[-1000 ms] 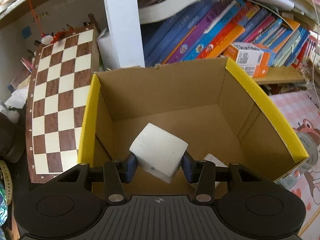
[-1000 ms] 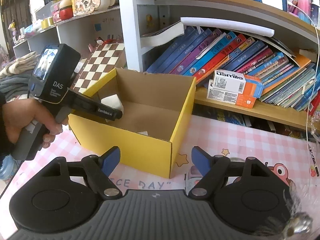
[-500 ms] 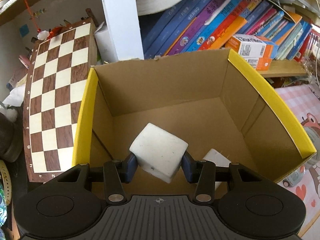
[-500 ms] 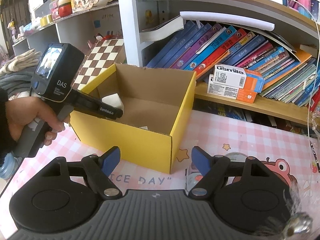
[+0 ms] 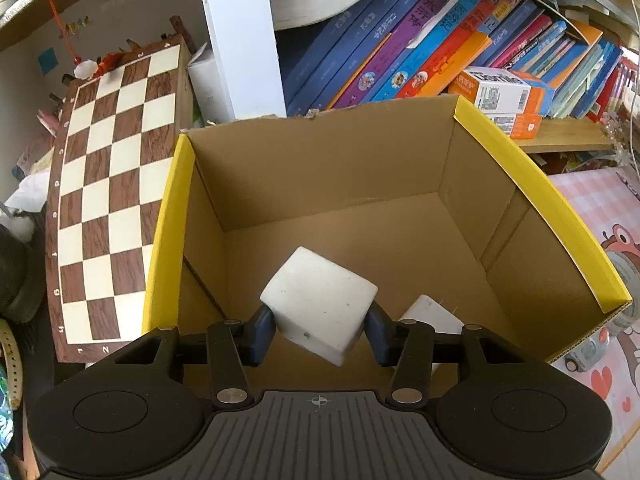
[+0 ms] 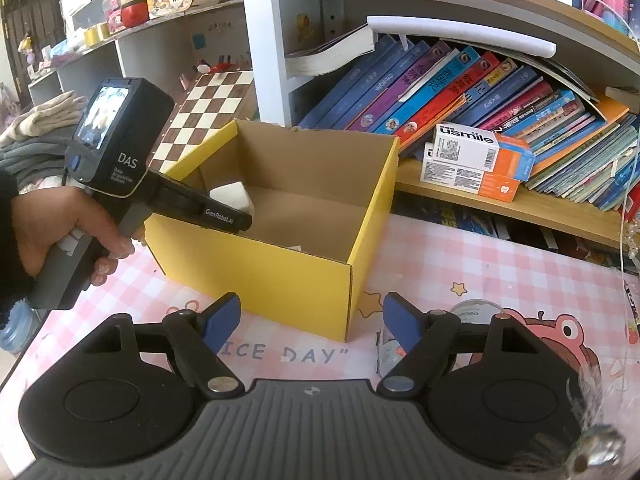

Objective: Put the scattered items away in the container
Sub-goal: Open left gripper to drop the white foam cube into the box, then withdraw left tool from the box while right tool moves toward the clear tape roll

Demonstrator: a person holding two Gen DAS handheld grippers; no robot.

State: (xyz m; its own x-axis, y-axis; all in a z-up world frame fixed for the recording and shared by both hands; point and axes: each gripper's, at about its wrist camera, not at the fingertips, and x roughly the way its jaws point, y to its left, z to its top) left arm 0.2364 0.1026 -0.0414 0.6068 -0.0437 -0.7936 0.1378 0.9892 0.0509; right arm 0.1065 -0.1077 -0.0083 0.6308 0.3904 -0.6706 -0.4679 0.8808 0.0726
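Holding my left gripper (image 5: 320, 326) over the open yellow cardboard box (image 5: 532, 184), angled down into it, with the white foam-like cube (image 5: 320, 304) between the blue pads (image 5: 262, 330). The jaws have just been opening; compared with half a second back the gap looks a touch wider, but the cube hasn't dropped and sits in the same tilted pose, one corner pointing down. Both pads look like they are touching its sides, so I'd call it a loosening clamp, not a release yet.

The right-wrist view confirms the cube hangs inside the box walls, above the floor. A second white block (image 5: 430, 312) lies on the box floor, just right of the held one.

Meaning for the task: this item is effectively delivered; a bit more opening and it should fall in. Risk is low, though it may land on or bounce off the block below.

My right gripper (image 6: 310, 326) is empty, jaws wide apart, parked over the pink checked tablecloth (image 6: 500, 264) in front of the box. A small round transparent thing (image 6: 474, 308) sits just beyond its right finger, probably the next pick.
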